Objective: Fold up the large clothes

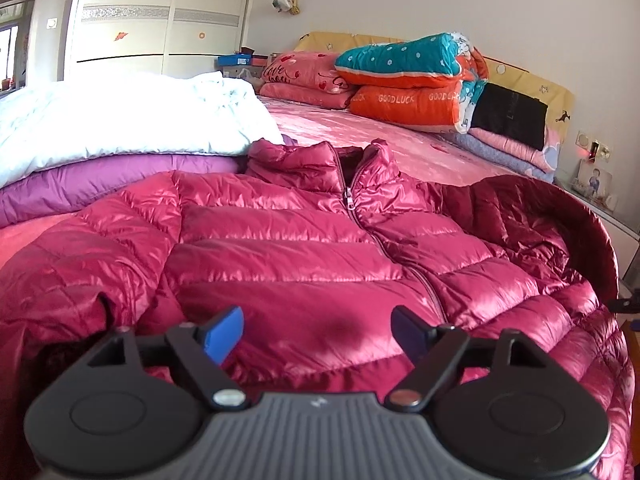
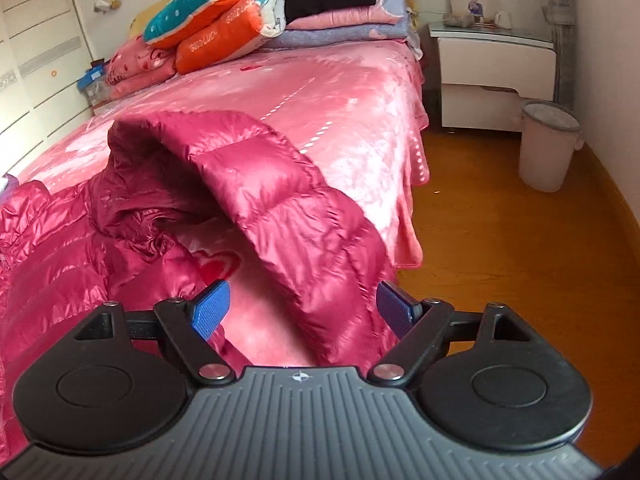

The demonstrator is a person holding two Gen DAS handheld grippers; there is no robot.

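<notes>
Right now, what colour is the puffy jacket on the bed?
Shiny raspberry red jacket, clearest in the left wrist view.

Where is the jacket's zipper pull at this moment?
In the left wrist view the zipper pull sits just below the collar, upper centre of the red jacket.

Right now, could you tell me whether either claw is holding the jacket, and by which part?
Neither holds anything: the left claw is open over the jacket front, and the right claw is open around its sleeve.
</notes>
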